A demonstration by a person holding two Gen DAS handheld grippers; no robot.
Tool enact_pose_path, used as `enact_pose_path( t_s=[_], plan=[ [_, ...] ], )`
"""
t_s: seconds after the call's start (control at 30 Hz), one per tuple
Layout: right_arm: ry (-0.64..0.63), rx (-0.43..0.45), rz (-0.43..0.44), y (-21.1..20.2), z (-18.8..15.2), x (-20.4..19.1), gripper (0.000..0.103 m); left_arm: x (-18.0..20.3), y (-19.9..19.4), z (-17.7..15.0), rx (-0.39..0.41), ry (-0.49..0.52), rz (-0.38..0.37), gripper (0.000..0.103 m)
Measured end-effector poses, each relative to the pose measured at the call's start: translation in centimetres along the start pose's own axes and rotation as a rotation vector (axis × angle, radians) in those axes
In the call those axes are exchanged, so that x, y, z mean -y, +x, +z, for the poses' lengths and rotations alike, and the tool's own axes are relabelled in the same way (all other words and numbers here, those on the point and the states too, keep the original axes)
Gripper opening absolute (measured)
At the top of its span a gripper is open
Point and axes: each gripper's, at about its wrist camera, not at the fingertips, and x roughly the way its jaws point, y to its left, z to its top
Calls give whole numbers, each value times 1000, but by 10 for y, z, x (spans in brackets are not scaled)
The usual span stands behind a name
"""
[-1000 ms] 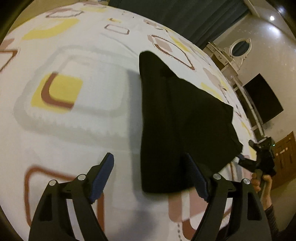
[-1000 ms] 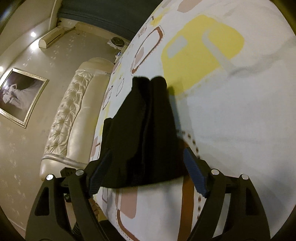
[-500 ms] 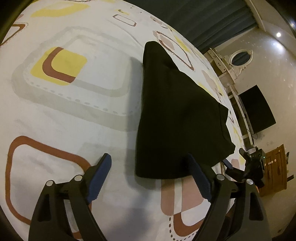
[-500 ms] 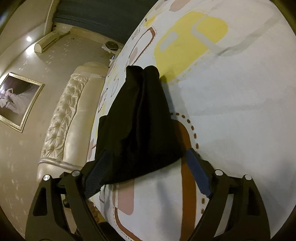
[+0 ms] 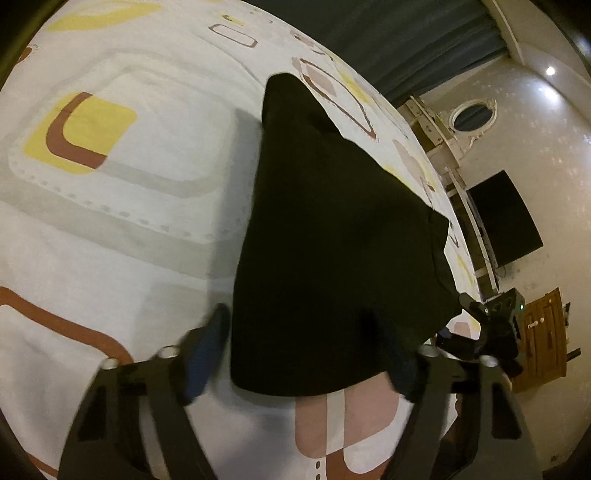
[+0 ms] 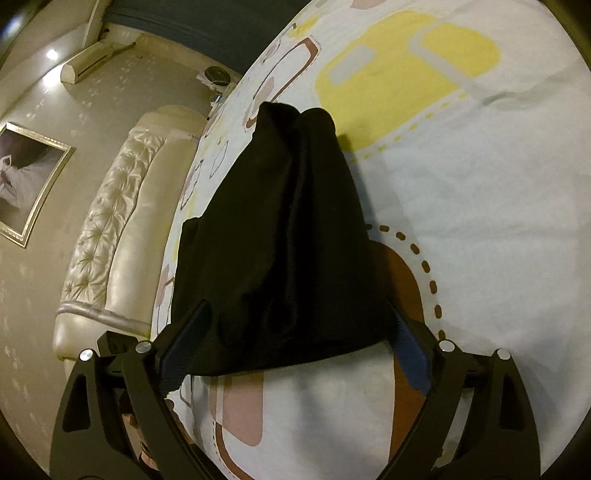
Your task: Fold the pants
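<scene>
Black pants lie folded in a long wedge on the patterned bedsheet; they also show in the right wrist view. My left gripper is open, its blue-padded fingers straddling the near end of the pants just above the cloth. My right gripper is open too, its fingers spread around the other near edge of the pants. The right gripper also shows at the right edge of the left wrist view.
A padded cream headboard runs along the bed's left side in the right wrist view. A dark TV, a dresser with an oval mirror and a wooden door stand beyond the bed. Dark curtains hang behind.
Both grippers have moved closer to the near end of the pants, which now fill more of each view. Both stay open.
</scene>
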Motion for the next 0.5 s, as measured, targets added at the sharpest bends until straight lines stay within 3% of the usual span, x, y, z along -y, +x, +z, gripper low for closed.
enact_pose_path(
  t_s=[0.03, 0.13, 0.23, 0.5],
  plan=[
    [-6, -9, -8, 1, 0, 0, 70, 1, 1, 0, -2, -2, 10, 65],
    [0, -47, -3, 7, 0, 2, 50, 2, 2, 2, -10, -1, 35, 59],
    [25, -51, 33, 9, -1, 3, 40, 4, 1, 3, -16, 7, 58, 50],
    [25, -29, 85, -3, -3, -3, 33, 15, -9, 1, -10, 37, 134, 39]
  ],
)
